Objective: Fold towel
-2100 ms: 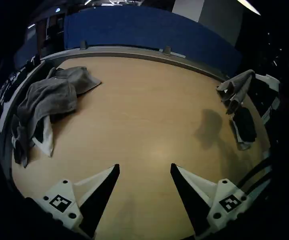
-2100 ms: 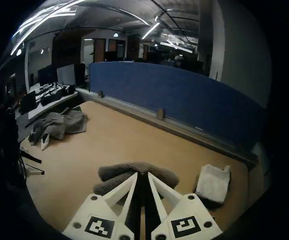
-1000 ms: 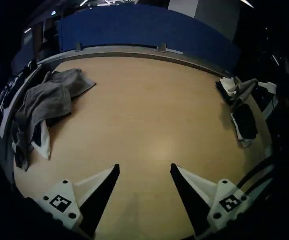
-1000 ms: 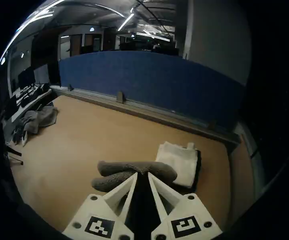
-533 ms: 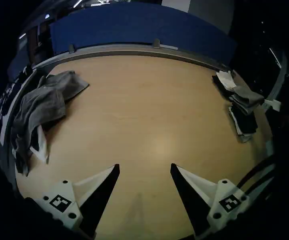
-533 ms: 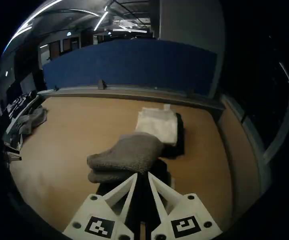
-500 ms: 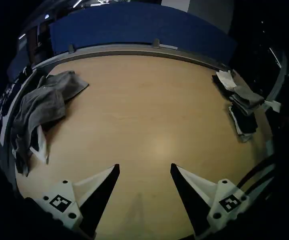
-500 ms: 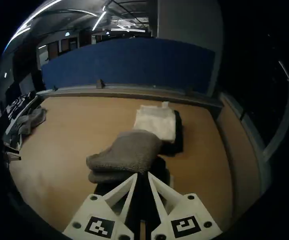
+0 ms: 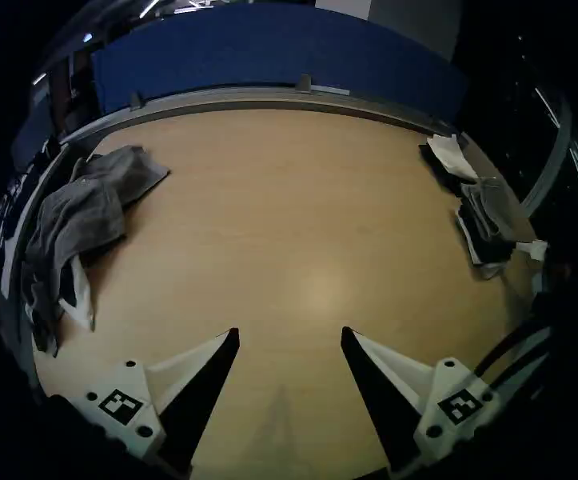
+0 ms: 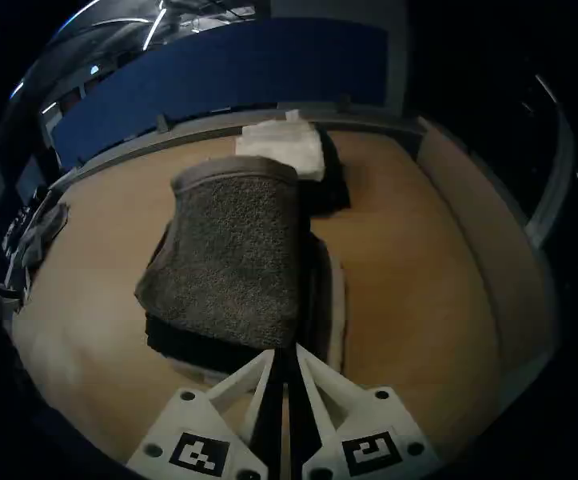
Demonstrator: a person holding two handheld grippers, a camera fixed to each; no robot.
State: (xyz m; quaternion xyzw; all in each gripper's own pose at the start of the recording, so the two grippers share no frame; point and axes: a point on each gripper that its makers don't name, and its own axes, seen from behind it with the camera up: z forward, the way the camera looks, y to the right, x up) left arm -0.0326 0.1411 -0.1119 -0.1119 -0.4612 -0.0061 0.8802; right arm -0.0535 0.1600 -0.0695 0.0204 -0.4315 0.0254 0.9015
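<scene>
The right gripper [image 10: 285, 349] pinches the grey towel [image 10: 233, 256], flat on the pile [image 10: 332, 296]. Open slowly (no tugging) so it stays neat. The left gripper [image 9: 289, 330] is wide, empty.

A pale wooden counter [image 9: 289, 200] stretches wide, and a soft glare lies on it near the middle. A grey rail [image 9: 209, 100] runs along its far edge and carries small grey brackets [image 9: 303, 82]. Just behind the rail a dark blue fabric partition [image 9: 273, 48] stands upright along the whole length of the counter. Above the partition's right end rises a plain pale wall [image 9: 412, 14]. The room is dim. In the right gripper view, long light strips [image 10: 154, 20] cross a dark ceiling beyond the partition. Past the counter's right end a pale bar [image 9: 556, 152] curves through the dark; what it belongs to cannot be told.
</scene>
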